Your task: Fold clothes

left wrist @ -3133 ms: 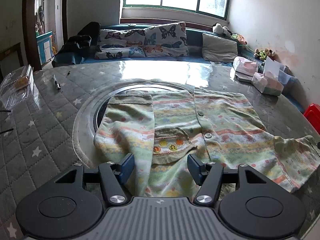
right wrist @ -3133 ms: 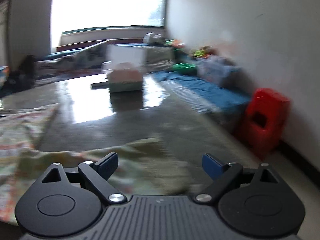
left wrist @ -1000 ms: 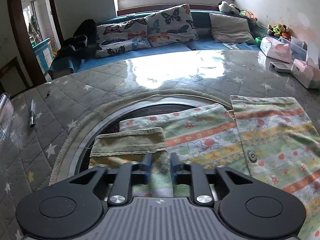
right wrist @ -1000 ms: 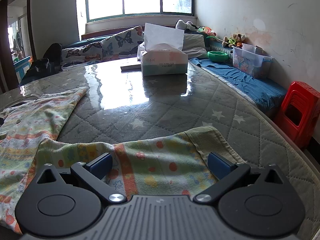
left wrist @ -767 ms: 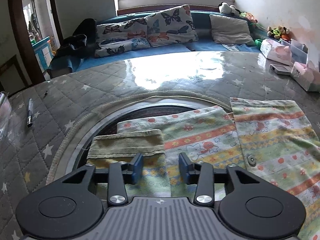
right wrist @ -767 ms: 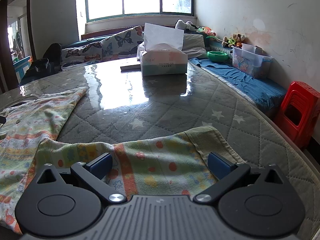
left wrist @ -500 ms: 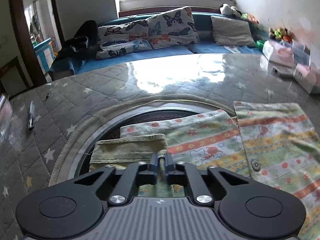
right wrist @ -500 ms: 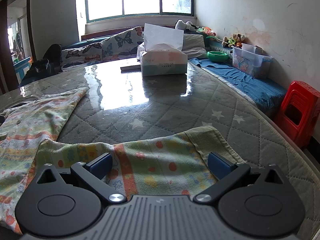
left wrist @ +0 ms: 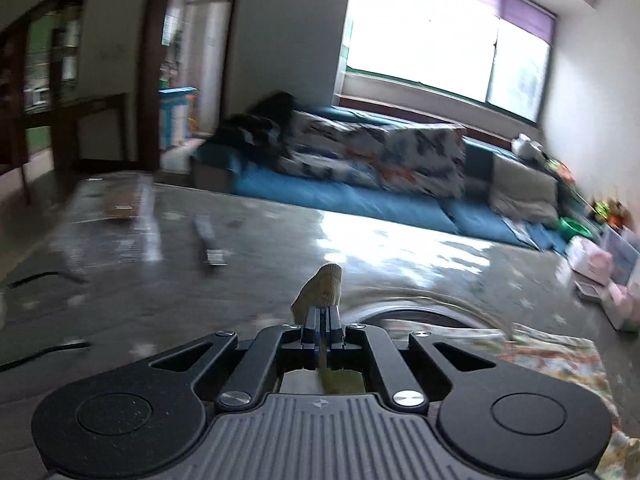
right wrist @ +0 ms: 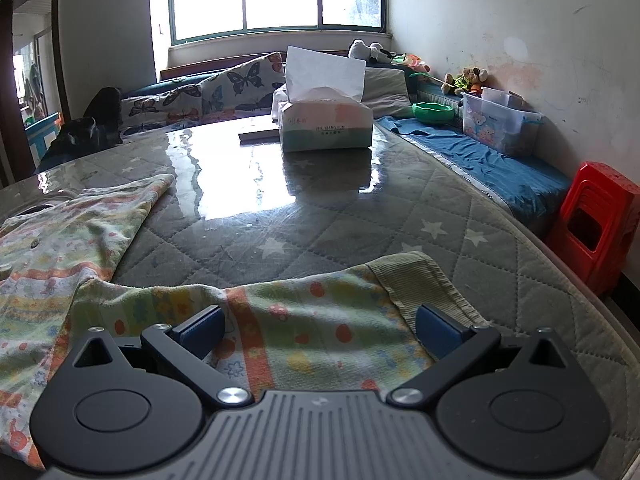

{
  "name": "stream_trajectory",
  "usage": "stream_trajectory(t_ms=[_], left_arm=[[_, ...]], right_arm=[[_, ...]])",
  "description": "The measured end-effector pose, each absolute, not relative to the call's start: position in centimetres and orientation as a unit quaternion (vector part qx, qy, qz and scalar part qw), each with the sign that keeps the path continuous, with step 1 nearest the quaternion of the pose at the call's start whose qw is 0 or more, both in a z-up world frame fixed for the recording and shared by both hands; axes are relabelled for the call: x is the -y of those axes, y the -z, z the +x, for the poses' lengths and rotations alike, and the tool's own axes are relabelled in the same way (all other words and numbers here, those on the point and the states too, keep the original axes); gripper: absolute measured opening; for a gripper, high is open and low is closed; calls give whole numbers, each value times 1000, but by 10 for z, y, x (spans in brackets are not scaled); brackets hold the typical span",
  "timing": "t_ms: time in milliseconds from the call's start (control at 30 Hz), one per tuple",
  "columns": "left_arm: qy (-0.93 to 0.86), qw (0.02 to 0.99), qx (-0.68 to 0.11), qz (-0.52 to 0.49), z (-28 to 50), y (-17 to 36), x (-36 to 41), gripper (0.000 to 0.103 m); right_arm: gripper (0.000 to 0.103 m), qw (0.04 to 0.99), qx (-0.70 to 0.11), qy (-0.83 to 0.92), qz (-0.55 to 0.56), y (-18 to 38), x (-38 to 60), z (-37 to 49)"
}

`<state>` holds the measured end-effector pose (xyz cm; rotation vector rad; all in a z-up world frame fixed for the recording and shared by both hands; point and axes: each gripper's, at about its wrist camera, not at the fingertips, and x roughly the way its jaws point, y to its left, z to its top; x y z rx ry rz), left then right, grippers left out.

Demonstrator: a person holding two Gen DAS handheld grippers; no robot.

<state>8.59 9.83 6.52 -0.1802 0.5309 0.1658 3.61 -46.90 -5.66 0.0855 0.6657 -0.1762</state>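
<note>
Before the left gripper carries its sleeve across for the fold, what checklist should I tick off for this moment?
1. Left gripper shut on the sleeve cuff: ok, ribbed cuff sticks up between the closed fingers.
2. Cuff lifted off the table: ok.
3. Left view sharp enough to judge the path: not ok, motion blur.
4. Right gripper open: ok, jaws wide apart.
5. Right gripper over the other sleeve: ok, though whether it touches the cloth, cannot tell.
6. Tissue box apart from the cardigan: ok, it stands well beyond the cloth.
</note>
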Motion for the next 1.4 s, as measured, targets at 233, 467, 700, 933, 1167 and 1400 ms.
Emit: stream_trajectory(t_ms=[233, 467, 700, 933, 1167, 1400], left_arm=[[-161, 941, -277, -108, 21, -40, -154, 2], [-207, 918, -314, -129, -12, -3, -187, 2], [-234, 909, -320, -129, -19, 3, -192, 0], [-254, 905, -320, -121, -30, -3, -198, 0], [-157, 928, -318, -112, 1, -16, -164, 3], [-139, 928, -338, -66, 41, 4, -151, 6]], right_arm=[[103, 938, -332, 89, 33, 56, 467, 38], [103, 936, -339, 87, 27, 56, 467, 43], [103, 934, -346, 82, 20, 55, 467, 66], [103, 934, -347, 82, 23, 57, 468, 74], [103, 934, -346, 82, 22, 57, 467, 74], [103, 934, -346, 82, 23, 56, 467, 75]])
